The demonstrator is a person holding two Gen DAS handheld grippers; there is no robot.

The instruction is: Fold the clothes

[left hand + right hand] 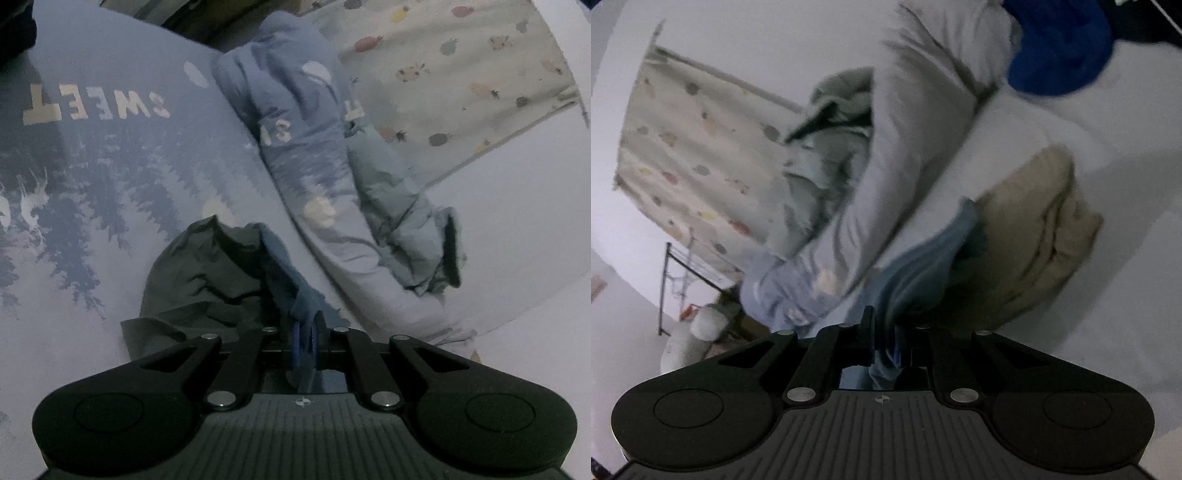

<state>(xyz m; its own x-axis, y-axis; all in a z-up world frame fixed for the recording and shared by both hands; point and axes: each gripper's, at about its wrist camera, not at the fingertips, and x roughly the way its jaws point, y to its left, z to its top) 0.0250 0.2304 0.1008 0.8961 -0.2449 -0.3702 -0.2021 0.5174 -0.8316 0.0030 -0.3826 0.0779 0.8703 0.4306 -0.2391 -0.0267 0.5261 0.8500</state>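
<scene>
A blue garment (299,295) with a dark grey-green inner side (199,280) bunches up in front of my left gripper (306,332), which is shut on its edge. In the right wrist view the same blue cloth (923,258) runs into my right gripper (890,332), which is shut on it. A pale green garment (402,221) lies crumpled beyond, also visible as a green heap (827,162) in the right wrist view. A tan folded garment (1041,229) lies on the white bed sheet (1108,314) to the right.
A blue-grey quilt (110,184) printed with trees, deer and the word SWEET covers the left. A rolled part of it (306,140) crosses the middle. A cream fruit-print cloth (461,74) lies beyond. A bright blue item (1060,48) sits far right. A metal rack (676,280) stands beside the bed.
</scene>
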